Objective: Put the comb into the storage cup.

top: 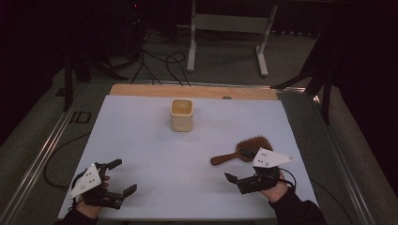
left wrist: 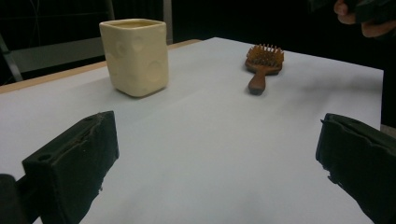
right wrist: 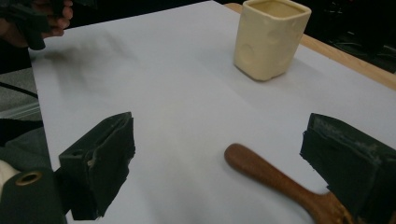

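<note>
Grippers – left [top: 118, 177], right [top: 240, 182] – low over bench [top: 141, 140], jaws apart, empty; right's nearest brush [top: 241, 151] handle – probably lining up a grab.

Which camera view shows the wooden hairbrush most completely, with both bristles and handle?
The left gripper view shows the hairbrush best: its bristles and its whole handle are unobstructed. The high view shows it small and dim, with the head partly behind the right gripper plate. The right gripper view shows the handle, partly behind a jaw.
</note>
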